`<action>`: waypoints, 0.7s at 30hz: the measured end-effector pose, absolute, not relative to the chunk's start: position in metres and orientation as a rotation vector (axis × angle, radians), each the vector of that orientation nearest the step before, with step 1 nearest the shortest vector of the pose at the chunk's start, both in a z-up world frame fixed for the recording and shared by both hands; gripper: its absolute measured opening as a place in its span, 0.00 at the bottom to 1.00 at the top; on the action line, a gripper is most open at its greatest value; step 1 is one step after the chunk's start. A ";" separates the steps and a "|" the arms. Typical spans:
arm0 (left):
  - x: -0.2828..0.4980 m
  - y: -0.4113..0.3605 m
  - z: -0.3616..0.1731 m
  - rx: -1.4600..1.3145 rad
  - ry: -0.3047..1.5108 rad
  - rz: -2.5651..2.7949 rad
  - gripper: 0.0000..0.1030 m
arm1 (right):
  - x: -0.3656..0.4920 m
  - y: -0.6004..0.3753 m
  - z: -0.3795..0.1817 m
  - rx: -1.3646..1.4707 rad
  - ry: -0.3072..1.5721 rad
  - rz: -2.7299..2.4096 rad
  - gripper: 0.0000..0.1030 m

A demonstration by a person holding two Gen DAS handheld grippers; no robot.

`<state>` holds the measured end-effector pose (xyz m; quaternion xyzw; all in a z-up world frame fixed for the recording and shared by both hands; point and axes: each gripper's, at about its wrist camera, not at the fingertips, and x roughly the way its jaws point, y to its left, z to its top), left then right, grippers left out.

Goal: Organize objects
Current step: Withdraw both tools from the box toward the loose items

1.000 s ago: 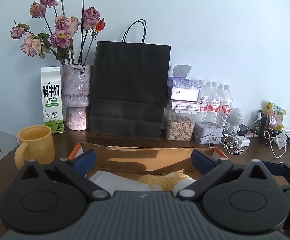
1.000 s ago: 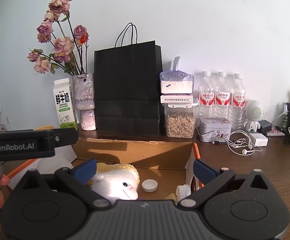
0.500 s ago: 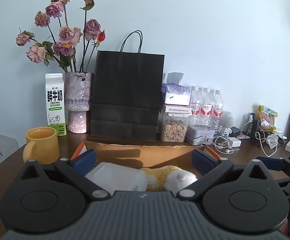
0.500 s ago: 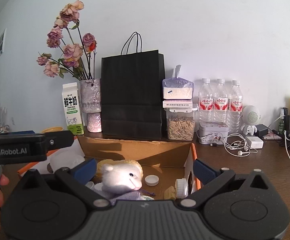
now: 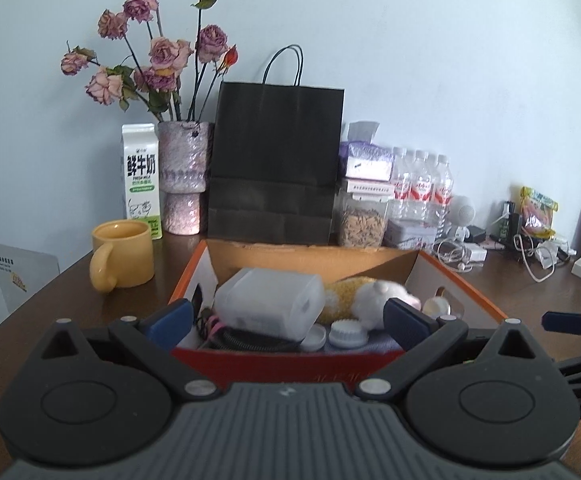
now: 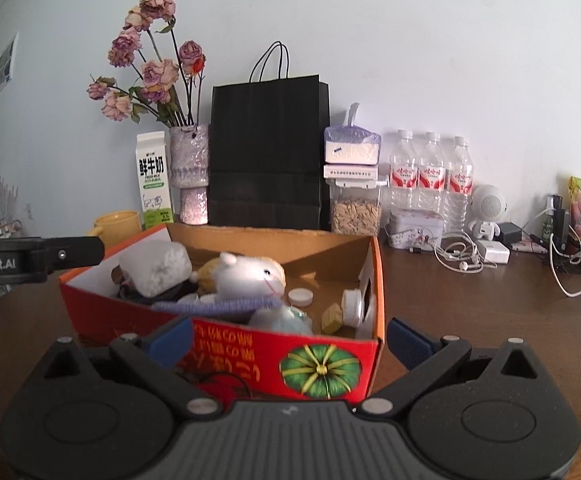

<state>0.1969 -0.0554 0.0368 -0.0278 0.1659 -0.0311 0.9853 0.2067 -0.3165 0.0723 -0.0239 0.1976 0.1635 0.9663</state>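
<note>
An open cardboard box with a red printed front wall stands on the brown table. Inside lie a translucent plastic container, a white and yellow plush sheep, white caps and other small items. My left gripper is open just in front of the box's near wall, holding nothing. My right gripper is open too, facing the box's near right corner. Each gripper shows at the edge of the other's view.
Behind the box along the wall stand a yellow mug, a milk carton, a vase of dried roses, a black paper bag, a seed jar and water bottles. Cables and chargers lie at the right.
Both grippers have drawn back from over the box toward its near side, so its red front wall now shows. Nothing was taken hold of.
</note>
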 end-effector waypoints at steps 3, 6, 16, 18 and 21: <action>0.190 -0.049 0.031 -0.047 0.367 -0.057 1.00 | 0.198 -0.322 0.066 -0.066 0.425 0.328 1.00; 0.183 -0.041 0.025 -0.033 0.397 -0.044 1.00 | 0.193 -0.329 0.057 -0.078 0.469 0.321 1.00; 0.175 -0.021 0.015 -0.039 0.449 -0.003 1.00 | 0.200 -0.352 0.040 -0.069 0.552 0.276 0.87; 0.174 -0.020 0.014 -0.039 0.453 -0.005 1.00 | 0.208 -0.353 0.038 -0.073 0.571 0.266 0.79; 0.175 -0.019 0.012 -0.037 0.466 -0.005 1.00 | 0.224 -0.353 0.032 -0.075 0.616 0.253 0.65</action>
